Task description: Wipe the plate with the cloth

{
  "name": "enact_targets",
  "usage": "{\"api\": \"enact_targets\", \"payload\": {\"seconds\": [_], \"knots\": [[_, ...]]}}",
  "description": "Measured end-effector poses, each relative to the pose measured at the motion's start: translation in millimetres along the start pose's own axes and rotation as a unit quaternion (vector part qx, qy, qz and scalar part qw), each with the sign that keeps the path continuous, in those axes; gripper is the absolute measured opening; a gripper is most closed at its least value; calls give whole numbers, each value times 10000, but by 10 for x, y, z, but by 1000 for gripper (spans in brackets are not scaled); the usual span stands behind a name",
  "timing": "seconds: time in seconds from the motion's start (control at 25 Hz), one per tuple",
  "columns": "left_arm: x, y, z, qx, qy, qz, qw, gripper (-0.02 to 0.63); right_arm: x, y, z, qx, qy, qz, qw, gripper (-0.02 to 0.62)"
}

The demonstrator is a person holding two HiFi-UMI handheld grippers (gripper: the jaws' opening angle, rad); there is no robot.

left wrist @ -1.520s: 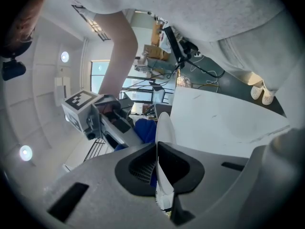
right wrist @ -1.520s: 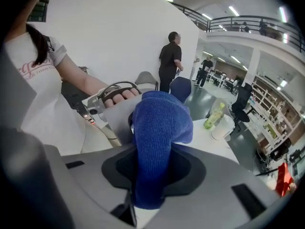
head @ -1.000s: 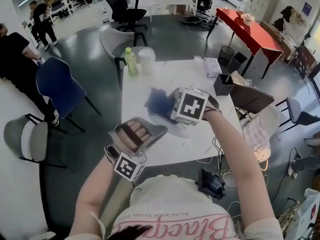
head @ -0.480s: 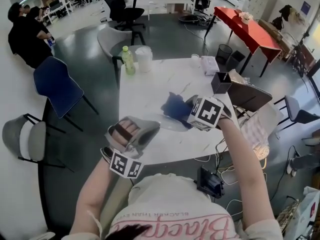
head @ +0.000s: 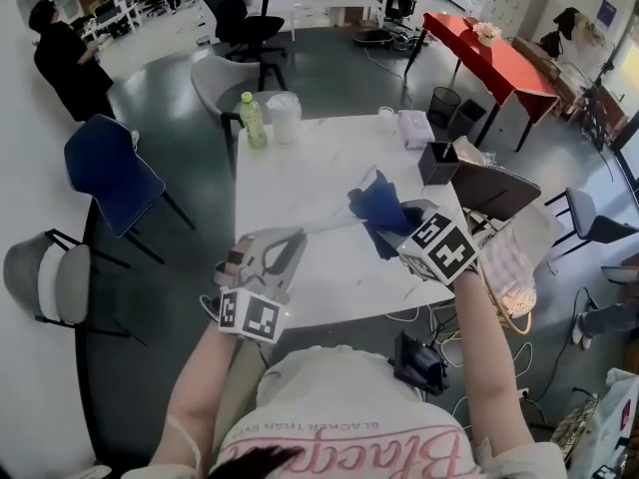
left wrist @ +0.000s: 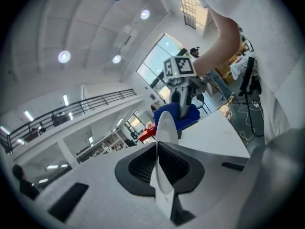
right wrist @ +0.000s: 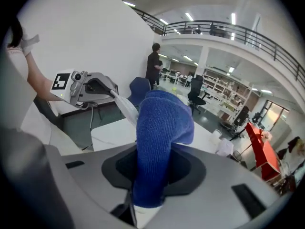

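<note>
Head view first: shows both task things lifted above the white table (head: 290,168), between the two grippers. Grips the plate (head: 334,227) by its near rim in the left gripper (head: 288,250), jaws almost together on the thin edge, with the plate turned edge-on and reaching to the right and a little far. Pinches the cloth (head: 380,206), dark blue, in the right gripper (head: 403,226), jaws closed on a thick fold that sticks out past the tips. Brings the cloth to the far right rim of the plate, touching it or just beside it; cannot tell real contact. Seems, as a judgement, to be in the middle of the wiping, at the outer part of the plate. Cannot tell how much of the surface is already wiped, with no dirt visible. Probably leaves more strokes over the faces, and then setting the plate down on the table.
</note>
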State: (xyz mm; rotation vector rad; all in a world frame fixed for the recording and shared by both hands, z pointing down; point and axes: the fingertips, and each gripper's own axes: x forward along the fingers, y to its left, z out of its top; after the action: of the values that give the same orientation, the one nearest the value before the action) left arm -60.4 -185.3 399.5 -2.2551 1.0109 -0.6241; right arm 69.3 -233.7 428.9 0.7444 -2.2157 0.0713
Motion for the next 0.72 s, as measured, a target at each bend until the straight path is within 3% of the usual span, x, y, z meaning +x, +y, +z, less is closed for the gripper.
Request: {"api": "enact_targets", "payload": {"seconds": [0.16, 0.4, 0.52, 0.72], "knots": [[-26, 110, -154, -1107, 98, 341, 9932, 12, -86, 3, 30, 249, -317, -464, 9981, 113], [-84, 307, -173, -2676, 44, 837, 9599, 12, -240, 148, 152, 655, -1113, -637, 9896, 114], [-115, 367, -152, -3147, -24, 975, 9442, 12, -294, 196, 224, 966, -1542, -665, 9811, 114], [-160, 435, -100, -3546, -134, 1096, 9285, 12, -350, 239, 324, 1360, -2053, -690, 9667, 114]]}}
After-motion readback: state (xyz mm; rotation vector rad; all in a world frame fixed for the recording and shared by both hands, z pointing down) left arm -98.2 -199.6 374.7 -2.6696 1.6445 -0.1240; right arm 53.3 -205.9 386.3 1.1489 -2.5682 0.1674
